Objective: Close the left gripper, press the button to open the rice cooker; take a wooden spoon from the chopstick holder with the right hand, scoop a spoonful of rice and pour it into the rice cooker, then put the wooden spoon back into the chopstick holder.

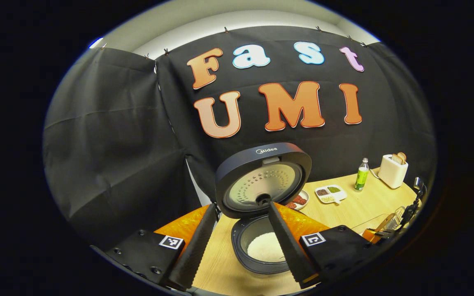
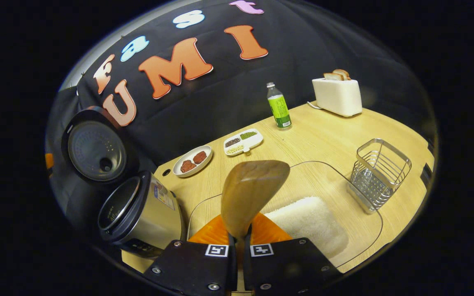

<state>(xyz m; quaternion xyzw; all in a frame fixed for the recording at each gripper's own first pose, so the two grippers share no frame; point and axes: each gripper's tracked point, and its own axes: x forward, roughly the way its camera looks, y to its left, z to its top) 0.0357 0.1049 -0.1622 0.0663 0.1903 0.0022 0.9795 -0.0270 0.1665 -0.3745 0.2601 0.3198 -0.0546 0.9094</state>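
Observation:
The rice cooker [image 1: 261, 263] stands just ahead of my left gripper [image 1: 241, 204], whose fingers are spread wide open and hold nothing. Its lid [image 1: 261, 176] is up, and white rice [image 1: 265, 246] lies in the pot. In the right gripper view, my right gripper [image 2: 239, 240] is shut on the handle of the wooden spoon [image 2: 253, 191]. The spoon's bowl stands up above a heap of rice [image 2: 307, 222] on a clear tray [image 2: 360, 242]. The wire chopstick holder [image 2: 379, 172] is to the right with nothing in it. The open cooker [image 2: 138, 213] is to the left.
At the back of the wooden table [image 2: 323, 135] are a plate of red pieces [image 2: 191, 160], a divided dish of beans [image 2: 243, 142], a green bottle [image 2: 278, 107] and a white toaster [image 2: 338, 96] with bread. The black cloth wall rises close behind the cooker.

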